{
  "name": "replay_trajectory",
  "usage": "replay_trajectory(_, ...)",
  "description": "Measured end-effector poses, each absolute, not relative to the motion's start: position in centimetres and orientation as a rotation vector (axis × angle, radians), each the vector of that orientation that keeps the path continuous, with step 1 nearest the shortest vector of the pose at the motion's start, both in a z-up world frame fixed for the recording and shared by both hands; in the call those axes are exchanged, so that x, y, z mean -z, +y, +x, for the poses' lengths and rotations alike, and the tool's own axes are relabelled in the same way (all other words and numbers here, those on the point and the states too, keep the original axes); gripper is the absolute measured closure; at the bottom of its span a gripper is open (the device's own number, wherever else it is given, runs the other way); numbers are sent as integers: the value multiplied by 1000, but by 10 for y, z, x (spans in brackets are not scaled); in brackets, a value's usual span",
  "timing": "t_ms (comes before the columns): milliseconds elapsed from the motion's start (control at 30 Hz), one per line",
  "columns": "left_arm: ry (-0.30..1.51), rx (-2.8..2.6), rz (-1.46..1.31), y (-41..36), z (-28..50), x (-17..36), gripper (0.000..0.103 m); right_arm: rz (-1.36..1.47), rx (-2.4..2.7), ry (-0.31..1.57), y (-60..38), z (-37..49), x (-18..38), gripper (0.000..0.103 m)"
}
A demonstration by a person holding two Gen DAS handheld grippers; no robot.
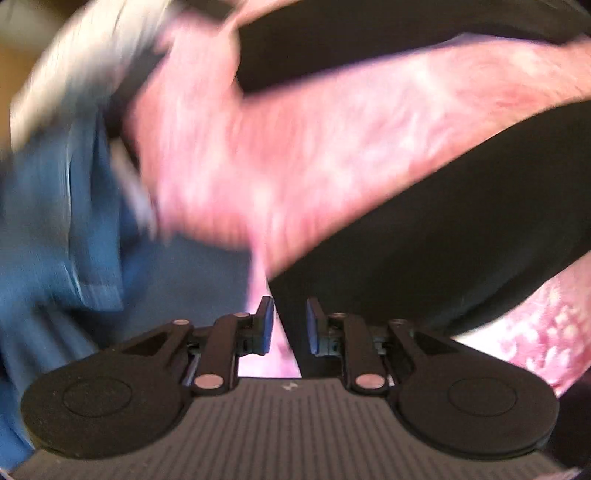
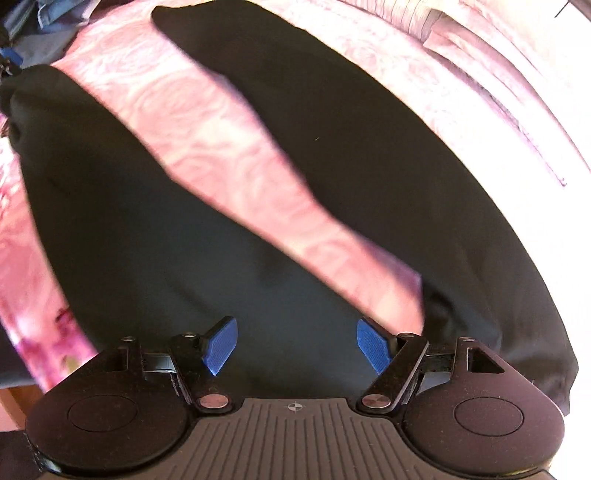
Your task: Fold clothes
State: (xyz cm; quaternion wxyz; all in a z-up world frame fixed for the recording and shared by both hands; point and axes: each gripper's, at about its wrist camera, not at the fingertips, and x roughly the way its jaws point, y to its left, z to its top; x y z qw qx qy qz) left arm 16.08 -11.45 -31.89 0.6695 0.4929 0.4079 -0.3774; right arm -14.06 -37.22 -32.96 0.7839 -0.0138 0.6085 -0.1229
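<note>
Black trousers (image 2: 369,155) lie on a pink patterned bedspread (image 2: 207,140), their two legs spread apart in a V. My right gripper (image 2: 297,343) hangs open and wide over the black cloth where the legs meet, with nothing between its blue pads (image 2: 221,343). The left wrist view is blurred by motion. There my left gripper (image 1: 290,325) points down at the edge of a black trouser leg (image 1: 424,240), its pads (image 1: 266,325) a narrow gap apart. No cloth is pinched between them.
A heap of blue clothes (image 1: 55,221) lies to the left of the trousers and shows again as blue clothes (image 2: 48,18) in the right wrist view's top left corner. Pale ridged bedding (image 2: 480,55) runs along the far right. Pink bedspread (image 1: 535,339) shows beside the leg.
</note>
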Motion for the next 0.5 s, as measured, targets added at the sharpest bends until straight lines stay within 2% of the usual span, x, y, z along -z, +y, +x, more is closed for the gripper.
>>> replay_trajectory(100,837,1032,1092,-153,152,318,72,-6,268,1321,-396,-137,346,28)
replay_trajectory(300,898,1349,1019,-236,118,347,72,246,409,1326,-422,-185,365,28)
replay_trajectory(500,900,1570,1175,-273,72,386,69,467,537,1312,-408,-255,376,28)
